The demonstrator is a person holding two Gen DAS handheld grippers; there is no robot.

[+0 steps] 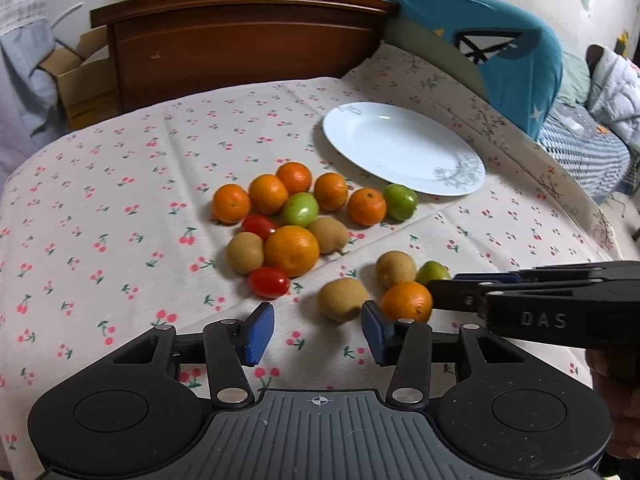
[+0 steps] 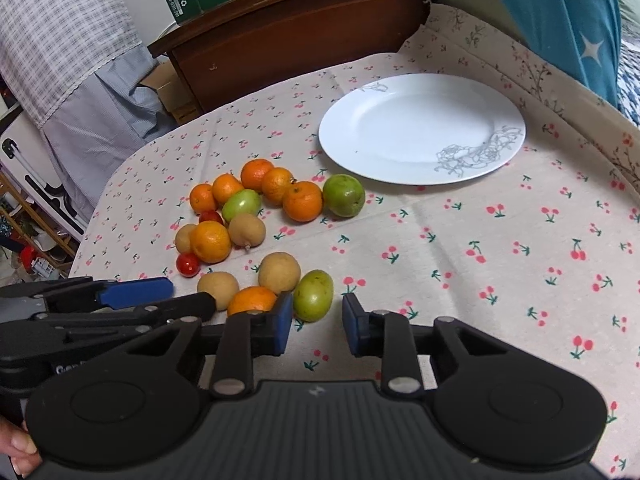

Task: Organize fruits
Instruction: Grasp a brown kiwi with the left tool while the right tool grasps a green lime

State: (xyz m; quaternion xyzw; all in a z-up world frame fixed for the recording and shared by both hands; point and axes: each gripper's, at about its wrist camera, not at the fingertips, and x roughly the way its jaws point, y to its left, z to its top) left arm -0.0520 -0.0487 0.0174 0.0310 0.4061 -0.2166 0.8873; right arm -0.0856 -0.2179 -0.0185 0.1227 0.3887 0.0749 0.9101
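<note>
A pile of fruit lies on the cherry-print cloth: several oranges (image 1: 292, 250), brown kiwis (image 1: 342, 300), green fruits (image 1: 299, 209) and red tomatoes (image 1: 269, 282). An empty white plate (image 1: 404, 148) sits behind them, also in the right wrist view (image 2: 420, 128). My left gripper (image 1: 318, 330) is open and empty just in front of a kiwi and an orange (image 1: 406, 300). My right gripper (image 2: 316, 326) is open and empty, close in front of a green fruit (image 2: 314, 295), beside an orange (image 2: 251, 300). Each gripper shows in the other's view, the right (image 1: 440, 286) and the left (image 2: 168, 294).
A wooden headboard (image 1: 240, 40) stands behind the table. A blue cushion (image 1: 500, 48) lies at the back right and a cardboard box (image 1: 80, 80) at the back left. Bare cloth (image 2: 500, 260) stretches to the right of the fruit.
</note>
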